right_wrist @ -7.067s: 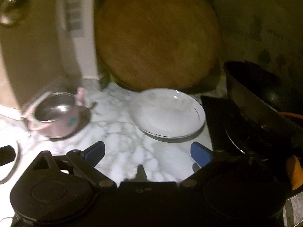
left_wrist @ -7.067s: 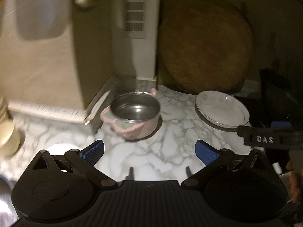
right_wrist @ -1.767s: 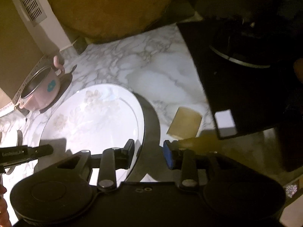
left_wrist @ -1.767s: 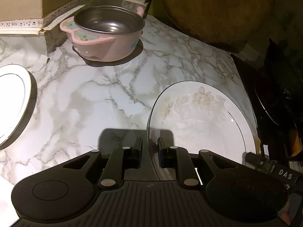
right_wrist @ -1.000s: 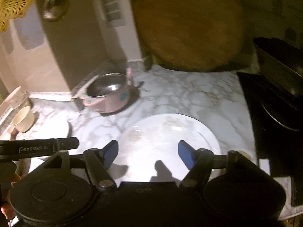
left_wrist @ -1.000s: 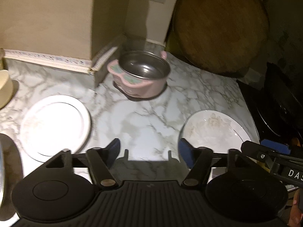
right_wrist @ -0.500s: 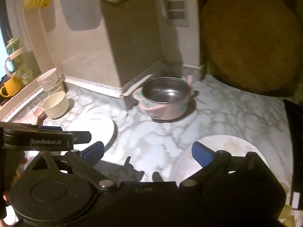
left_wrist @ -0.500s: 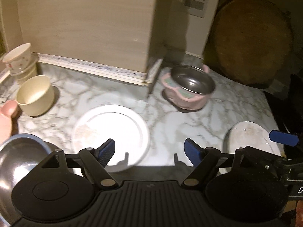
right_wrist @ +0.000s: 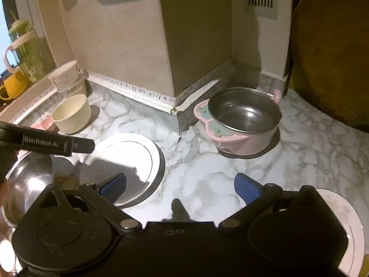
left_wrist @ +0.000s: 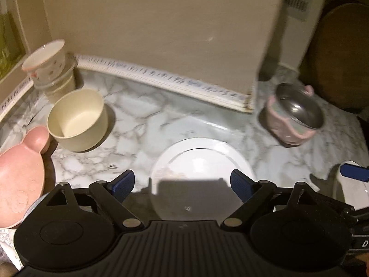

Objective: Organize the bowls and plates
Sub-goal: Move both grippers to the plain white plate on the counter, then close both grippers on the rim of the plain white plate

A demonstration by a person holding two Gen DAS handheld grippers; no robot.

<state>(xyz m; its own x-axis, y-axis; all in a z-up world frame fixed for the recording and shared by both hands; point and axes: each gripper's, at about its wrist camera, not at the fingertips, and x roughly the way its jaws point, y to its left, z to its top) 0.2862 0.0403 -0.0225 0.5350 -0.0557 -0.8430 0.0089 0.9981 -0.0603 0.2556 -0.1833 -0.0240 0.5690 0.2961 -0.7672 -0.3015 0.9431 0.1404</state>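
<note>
Gaping wide and empty, both tongs, left tongs [left_wrist: 182,183] widening over white dark-ringed plate [left_wrist: 203,159], right tongs [right_wrist: 180,187].

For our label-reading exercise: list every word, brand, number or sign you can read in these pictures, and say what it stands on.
"GenRobot.AI": on the left gripper, seen from the right wrist.
"D": a cut-off letter on the right gripper, at the left view's edge.
Marks along the trim strip: too blurred to read.

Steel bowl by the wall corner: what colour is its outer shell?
Pink, with pale green handle patches; right wrist view shows it best.
</note>
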